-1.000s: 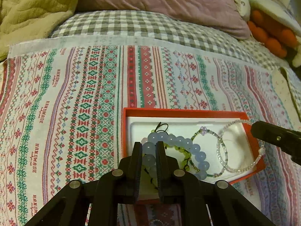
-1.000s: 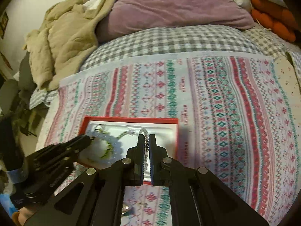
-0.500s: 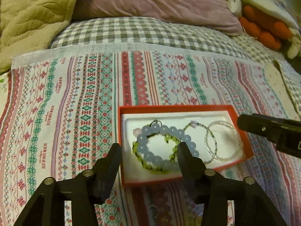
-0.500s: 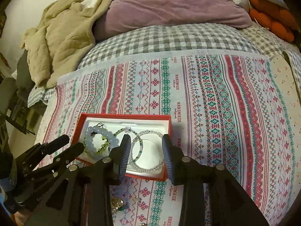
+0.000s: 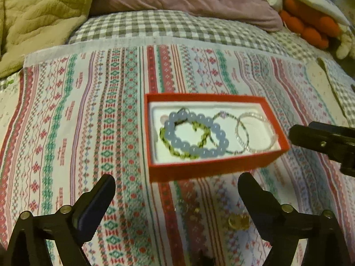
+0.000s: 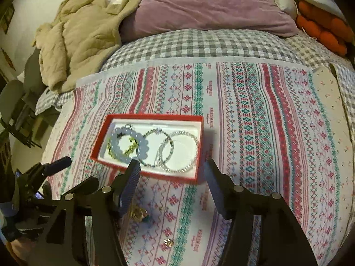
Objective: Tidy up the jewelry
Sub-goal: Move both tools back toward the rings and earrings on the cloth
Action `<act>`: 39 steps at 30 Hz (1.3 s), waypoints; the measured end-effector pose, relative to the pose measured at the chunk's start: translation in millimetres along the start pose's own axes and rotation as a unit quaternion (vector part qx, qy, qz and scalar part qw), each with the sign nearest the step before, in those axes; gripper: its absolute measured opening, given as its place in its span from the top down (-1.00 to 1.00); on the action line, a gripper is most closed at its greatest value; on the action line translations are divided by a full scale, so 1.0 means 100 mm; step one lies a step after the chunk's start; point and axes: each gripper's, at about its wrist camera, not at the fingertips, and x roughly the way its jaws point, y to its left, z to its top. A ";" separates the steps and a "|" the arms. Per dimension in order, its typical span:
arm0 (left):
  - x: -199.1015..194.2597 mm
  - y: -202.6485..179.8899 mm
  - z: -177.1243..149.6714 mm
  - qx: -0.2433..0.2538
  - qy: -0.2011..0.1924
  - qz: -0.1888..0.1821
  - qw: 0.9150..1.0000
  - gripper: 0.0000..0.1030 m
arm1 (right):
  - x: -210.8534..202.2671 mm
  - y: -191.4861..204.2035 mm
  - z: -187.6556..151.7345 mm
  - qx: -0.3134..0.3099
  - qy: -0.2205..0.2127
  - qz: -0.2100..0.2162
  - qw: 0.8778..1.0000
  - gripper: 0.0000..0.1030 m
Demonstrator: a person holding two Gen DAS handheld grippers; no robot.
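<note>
A red box (image 5: 206, 169) (image 6: 146, 173) with a white lining lies on the patterned cloth. In it lie a pale blue bead bracelet (image 5: 195, 134) (image 6: 129, 143), a green bead strand (image 5: 177, 153), a thin dark bracelet (image 6: 155, 148) and a clear bead bracelet (image 5: 255, 133) (image 6: 182, 150). My left gripper (image 5: 176, 187) is open and empty, just in front of the box. My right gripper (image 6: 172, 173) is open and empty over the box's near edge. Small gold pieces (image 5: 238, 221) (image 6: 138, 214) (image 6: 168, 242) lie on the cloth near me.
The striped embroidered cloth (image 5: 88, 122) covers a checked bed (image 6: 199, 42). A purple pillow (image 6: 210, 4), a beige quilt (image 6: 84, 33) and orange plush items (image 6: 319, 28) lie at the back. The right gripper shows in the left wrist view (image 5: 321, 140).
Both grippers have opened wide, released the bracelets into the box, and pulled back toward me. The blue and clear bracelets now lie in the box.
</note>
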 end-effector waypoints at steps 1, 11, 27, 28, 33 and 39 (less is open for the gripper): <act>0.00 0.01 -0.03 -0.001 0.004 0.001 1.000 -0.84 | -0.02 0.00 -0.03 -0.001 0.001 -0.001 1.000 -0.27; -0.01 0.03 -0.31 0.019 0.040 -0.007 0.999 -0.86 | -0.08 0.00 -0.29 -0.018 0.018 -0.012 1.000 -0.39; 0.03 0.13 -0.87 0.073 0.058 0.003 0.996 -0.86 | 0.06 0.01 -0.78 -0.060 0.067 -0.032 0.995 -0.39; 0.03 0.13 -0.90 0.077 0.060 0.001 0.995 -0.86 | 0.07 0.02 -0.81 -0.063 0.070 -0.033 0.995 -0.39; 0.06 0.07 -1.01 0.100 0.067 -0.014 0.993 -0.86 | 0.15 0.06 -0.94 -0.079 0.084 -0.039 0.993 -0.39; 0.11 -0.02 -1.05 0.107 0.073 -0.048 0.990 -0.80 | 0.29 0.09 -1.07 -0.091 0.111 -0.046 0.989 -0.39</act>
